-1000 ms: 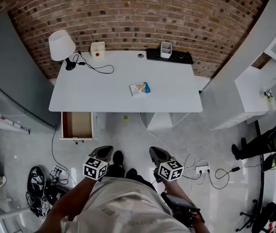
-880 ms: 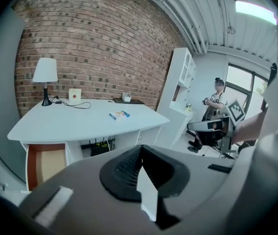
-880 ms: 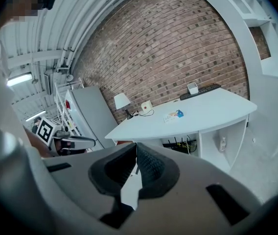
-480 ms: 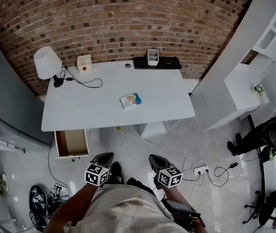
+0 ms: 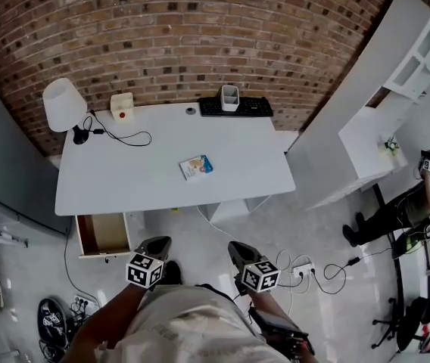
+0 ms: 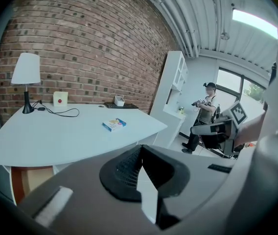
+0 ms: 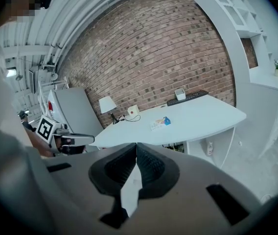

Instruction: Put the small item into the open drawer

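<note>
Note the left gripper point(image 5: 157, 243) with fingers point(image 6: 122, 173) pressed together on nothing; likewise the right gripper point(image 5: 236, 246), fingers point(image 7: 151, 170) shut and empty. Find both low over the pale floor point(image 5: 275, 218), side by side, short of the near edge of the desk point(image 5: 139, 191). Locate the small item point(image 5: 196, 167), a flat printed box, well ahead of both sets of fingers, lying flat near the middle of the white desk top, apart from everything else there. Locate the open drawer point(image 5: 103, 233) ahead and to the left of the left fingers, pulled out from under the left end of the desk, brown inside. Along the far desk edge, beyond the item: white lamp point(image 5: 63, 104) at far left, small white box with a red spot point(image 5: 122, 106) beside it, black cable point(image 5: 148, 138) looping out from the lamp base, dark keyboard point(image 5: 254, 108) carrying a white cup point(image 5: 230, 97). Behind the desk, brick wall point(image 5: 200, 36); to the right of the right fingers, tall white shelf unit point(image 5: 397, 66), a power strip point(image 5: 300, 268) on the floor, a person point(image 5: 415, 203) farther off.
</note>
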The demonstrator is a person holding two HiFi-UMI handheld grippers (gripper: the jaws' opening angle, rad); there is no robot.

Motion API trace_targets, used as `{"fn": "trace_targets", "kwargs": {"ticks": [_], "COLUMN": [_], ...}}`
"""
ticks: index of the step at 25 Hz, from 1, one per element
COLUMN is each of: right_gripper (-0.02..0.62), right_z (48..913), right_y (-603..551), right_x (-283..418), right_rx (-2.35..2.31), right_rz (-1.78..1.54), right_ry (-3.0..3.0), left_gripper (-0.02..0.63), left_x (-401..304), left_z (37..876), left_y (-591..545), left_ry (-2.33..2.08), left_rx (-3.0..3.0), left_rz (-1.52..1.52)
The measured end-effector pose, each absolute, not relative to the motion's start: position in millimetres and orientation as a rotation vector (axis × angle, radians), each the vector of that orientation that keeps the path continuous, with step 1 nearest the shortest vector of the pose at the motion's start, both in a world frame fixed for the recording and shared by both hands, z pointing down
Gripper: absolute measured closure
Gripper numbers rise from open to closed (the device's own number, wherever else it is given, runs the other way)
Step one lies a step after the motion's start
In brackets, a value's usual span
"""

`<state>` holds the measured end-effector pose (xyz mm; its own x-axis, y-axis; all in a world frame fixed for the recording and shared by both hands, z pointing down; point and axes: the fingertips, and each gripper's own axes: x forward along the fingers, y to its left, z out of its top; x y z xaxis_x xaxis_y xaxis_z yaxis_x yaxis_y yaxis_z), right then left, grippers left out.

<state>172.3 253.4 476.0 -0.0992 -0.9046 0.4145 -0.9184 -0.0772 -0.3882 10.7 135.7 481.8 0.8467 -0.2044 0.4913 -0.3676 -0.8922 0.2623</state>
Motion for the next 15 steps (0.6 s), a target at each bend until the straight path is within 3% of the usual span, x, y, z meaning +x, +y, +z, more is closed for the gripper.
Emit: {"fn": "trace_targets", "kwargs": {"ticks": [15], "right_gripper": [0.589], "right_z": [470.4], "right_y": [196.1], "right_x": [178.2], "right_rx": [2.164], "right_rz": [0.899], "right_ry": [-2.036], "left_gripper": [0.6], "left_x": [22.8], "left_z": [482.4], "left_y": [66.4], "left_ry": [-0.354], "left_rx": [2.693], "left_rz": [0.635]}}
